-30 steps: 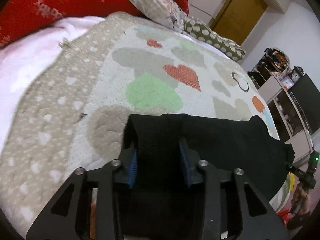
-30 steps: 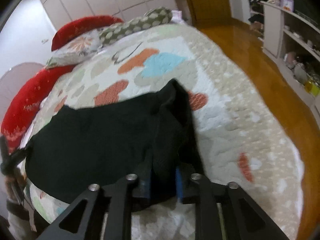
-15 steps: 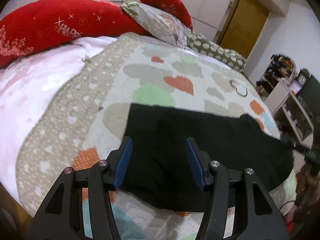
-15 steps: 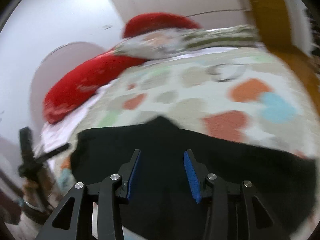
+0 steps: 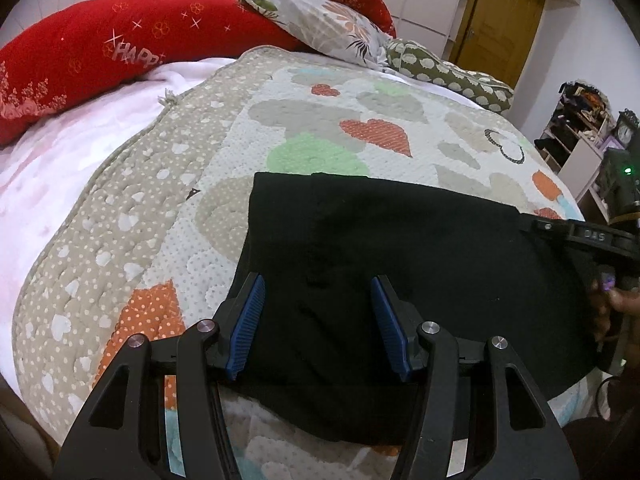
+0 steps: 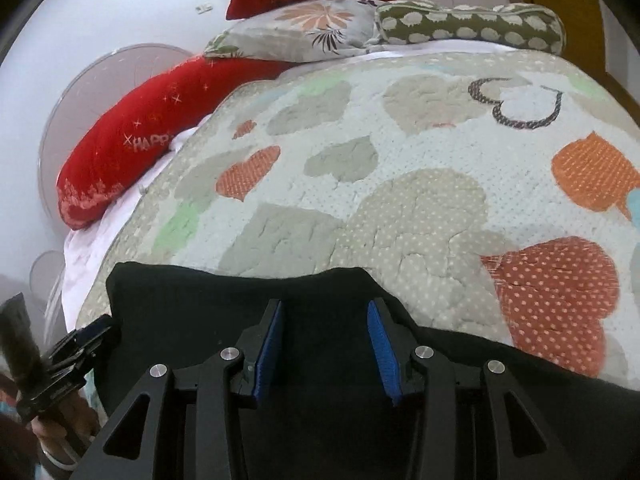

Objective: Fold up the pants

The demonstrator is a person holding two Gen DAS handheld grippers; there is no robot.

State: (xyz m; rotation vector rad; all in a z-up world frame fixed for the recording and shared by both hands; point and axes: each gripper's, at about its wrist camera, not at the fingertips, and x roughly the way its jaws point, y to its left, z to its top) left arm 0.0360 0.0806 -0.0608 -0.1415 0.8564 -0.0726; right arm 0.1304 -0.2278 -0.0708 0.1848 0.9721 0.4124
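Note:
The black pants [image 5: 384, 248] lie folded flat on the heart-patterned quilt [image 5: 320, 136] near the bed's front edge. They also show in the right wrist view [image 6: 328, 308]. My left gripper [image 5: 318, 320] is open and empty, hovering over the pants' left part. My right gripper [image 6: 326, 352] is open and empty above the pants' far edge. The right gripper also shows at the right edge of the left wrist view [image 5: 576, 236], and the left gripper shows at the lower left of the right wrist view [image 6: 72, 352].
A red bolster [image 5: 100, 52], a floral pillow [image 5: 320, 20] and a green spotted pillow [image 5: 448, 76] line the far side of the bed. A white sheet [image 5: 60, 152] lies at the left. Shelves [image 5: 576, 148] and a wooden door [image 5: 500, 12] stand at the right.
Both grippers let go of the pants, opened and drew back. The pants now lie flat on the quilt.

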